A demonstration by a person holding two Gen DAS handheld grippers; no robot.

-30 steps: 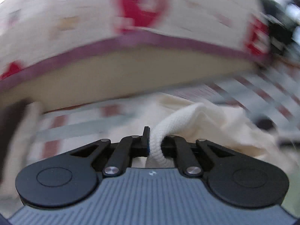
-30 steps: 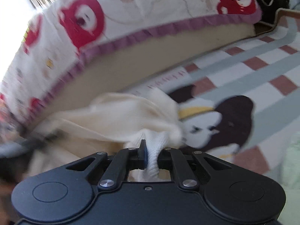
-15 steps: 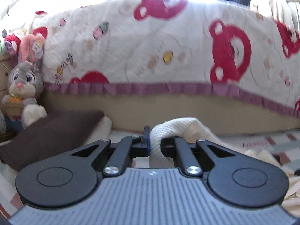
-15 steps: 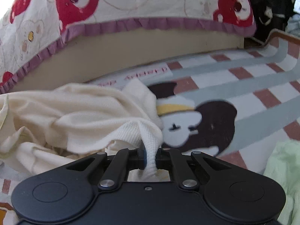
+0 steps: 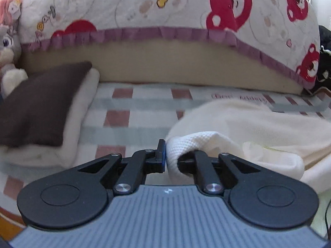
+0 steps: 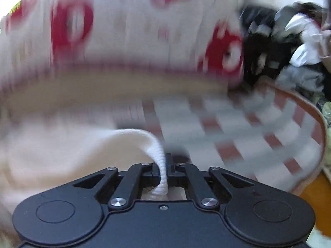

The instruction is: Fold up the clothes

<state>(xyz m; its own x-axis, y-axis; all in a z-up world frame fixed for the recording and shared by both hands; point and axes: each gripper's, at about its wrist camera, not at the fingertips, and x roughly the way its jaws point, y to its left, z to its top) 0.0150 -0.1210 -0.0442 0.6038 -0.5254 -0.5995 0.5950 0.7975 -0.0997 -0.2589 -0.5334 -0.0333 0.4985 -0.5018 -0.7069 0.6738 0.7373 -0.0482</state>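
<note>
1. Step in hand, as far as I can judge: the spread-out stage before any real fold. Each tool has a ribbed edge of the same cream knit garment (image 5: 258, 124), and the cloth looks like it's being pulled apart between them so it can go down flat.

2. Left tool (image 5: 168, 159): clamped on a thick ribbed band. The log-style hint says its jaws are easing open a touch, but the knit is clearly pinched between them, wrapped over the right-hand finger.

3. Right tool (image 6: 164, 171): same deal, jaws letting out slightly yet a narrow ribbed strip runs straight through them and is pinched.

4. Where the garment is: bunched on the checked mat (image 5: 132, 124), right of the left tool and left of the right tool, its bulk sagging between the two.

5. Next move, my guess: widen the gap between the tools until the edge goes taut, then lower it flat onto bare mat. Neither grip should slip, since that knit is bulky and stretchy.

6. View differences: the left wrist view is sharp and shows a brown cushion (image 5: 39, 103) at the left and a plush toy (image 5: 8, 39) in the far left corner by the bear-print quilt (image 5: 165, 6). The right wrist view is badly smeared but shows a dark clothes pile (image 6: 289, 47) at the far right, which the left one barely catches.
</note>
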